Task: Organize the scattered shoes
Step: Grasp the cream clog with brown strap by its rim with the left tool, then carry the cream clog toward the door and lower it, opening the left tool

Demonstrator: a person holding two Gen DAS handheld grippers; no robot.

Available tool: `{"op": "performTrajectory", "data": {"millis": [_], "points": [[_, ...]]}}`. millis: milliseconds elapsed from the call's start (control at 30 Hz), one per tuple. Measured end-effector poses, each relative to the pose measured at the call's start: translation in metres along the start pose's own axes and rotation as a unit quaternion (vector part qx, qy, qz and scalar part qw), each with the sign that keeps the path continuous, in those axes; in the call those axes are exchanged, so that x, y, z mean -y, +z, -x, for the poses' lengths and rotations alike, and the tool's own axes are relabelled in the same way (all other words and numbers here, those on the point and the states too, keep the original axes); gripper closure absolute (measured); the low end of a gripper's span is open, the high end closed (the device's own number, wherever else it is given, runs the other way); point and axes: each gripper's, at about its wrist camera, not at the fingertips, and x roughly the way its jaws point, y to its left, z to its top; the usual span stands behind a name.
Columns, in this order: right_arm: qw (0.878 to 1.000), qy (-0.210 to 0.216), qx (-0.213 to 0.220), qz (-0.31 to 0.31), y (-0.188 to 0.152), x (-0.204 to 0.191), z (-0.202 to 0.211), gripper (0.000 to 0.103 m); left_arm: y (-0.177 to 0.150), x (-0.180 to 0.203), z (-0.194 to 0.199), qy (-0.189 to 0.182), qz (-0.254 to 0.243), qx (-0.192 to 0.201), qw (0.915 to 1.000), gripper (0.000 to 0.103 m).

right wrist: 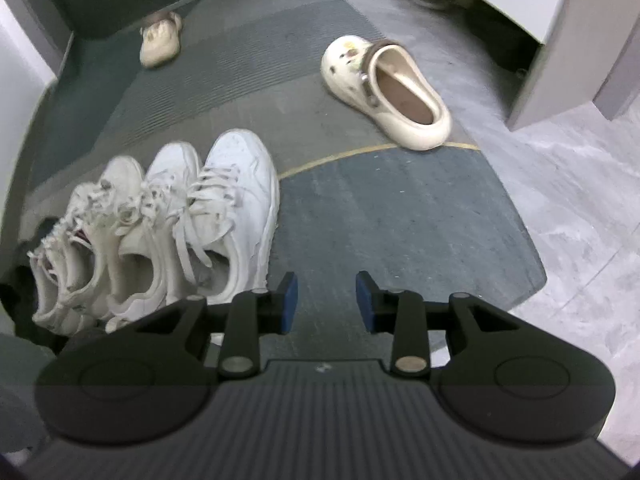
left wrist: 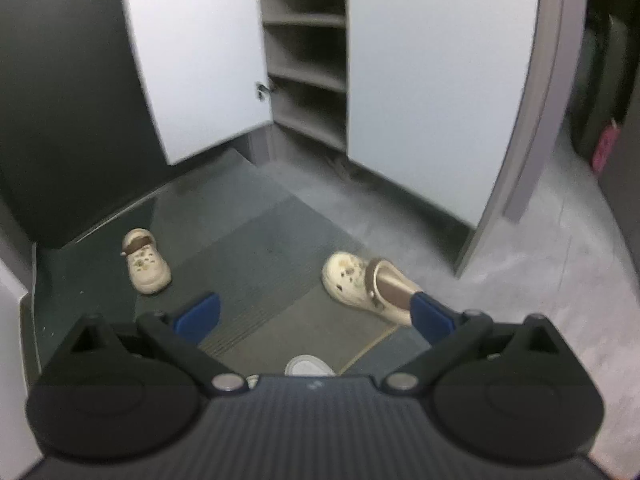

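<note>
Shoes: white lace-up sneakers paired at dark floor mat's left edge, cream clogs scattered apart awaiting collection; left gripper spread empty, right gripper slightly parted, holding nothing.

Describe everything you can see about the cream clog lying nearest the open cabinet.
The cream foam-like clog with a brown heel strap lies upright on its sole on the dark ribbed floor mat, its heel end reaching the thin yellow line. The strap is swung forward over the instep, fixed by a rivet at the side. Small charms dot its rounded, perforated toe, which points away from the right wrist camera. Its tan footbed is empty. Only the mat touches it; its partner clog sits apart.
</note>
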Motion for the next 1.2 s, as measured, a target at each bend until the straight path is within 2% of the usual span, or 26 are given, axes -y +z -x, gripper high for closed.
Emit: {"op": "performTrajectory", "data": {"millis": [100,200,267,333,433,500,567,667,867,967,1033,1100,1200], "points": [[0.998,0.016,0.051,-0.021,-0.018,0.02,0.016,0.062,-0.001,0.013,-0.077,0.01,-0.038,-0.005,0.9992,0.002],[0.994,0.025,0.106,-0.031,-0.036,0.032,0.016,0.055,-0.005,0.028,-0.164,-0.002,-0.039,-0.044,0.9983,0.006],[0.99,0.037,0.129,-0.051,-0.047,0.041,0.002,0.053,-0.007,0.037,-0.211,-0.009,-0.035,-0.069,0.9969,0.008],[0.987,0.046,0.136,-0.073,-0.053,0.05,-0.017,0.053,-0.01,0.049,-0.257,-0.013,-0.037,-0.088,0.9954,0.012],[0.985,0.059,0.121,-0.106,-0.058,0.062,-0.043,0.051,-0.016,0.073,-0.325,-0.018,-0.062,-0.085,0.9943,0.014],[0.982,0.07,0.108,-0.141,-0.061,0.074,-0.058,0.041,-0.022,0.083,-0.35,-0.027,-0.074,-0.076,0.994,0.015],[0.978,0.077,0.107,-0.162,-0.063,0.083,-0.067,0.024,-0.029,0.095,-0.376,-0.021,-0.092,-0.075,0.9927,0.016],[0.976,0.079,0.106,-0.172,-0.062,0.091,-0.08,0.022,-0.039,0.1,-0.4,-0.011,-0.091,-0.071,0.9932,0.018],[0.968,0.086,0.109,-0.207,-0.048,0.109,-0.108,0.022,-0.031,0.102,-0.44,-0.007,-0.075,-0.088,0.9933,0.038],[0.963,0.091,0.117,-0.224,-0.044,0.111,-0.115,0.022,-0.034,0.1,-0.444,-0.007,-0.064,-0.081,0.9947,0.047],[0.954,0.102,0.123,-0.255,-0.047,0.109,-0.123,0.022,-0.035,0.096,-0.441,-0.005,-0.044,-0.081,0.9957,0.054],[0.945,0.12,0.129,-0.277,-0.054,0.103,-0.13,0.022,-0.033,0.087,-0.436,-0.001,-0.037,-0.084,0.9958,0.072],[0.945,0.126,0.119,-0.278,-0.061,0.093,-0.142,0.022,-0.031,0.072,-0.429,0.007,-0.032,-0.088,0.9956,0.079]]}}
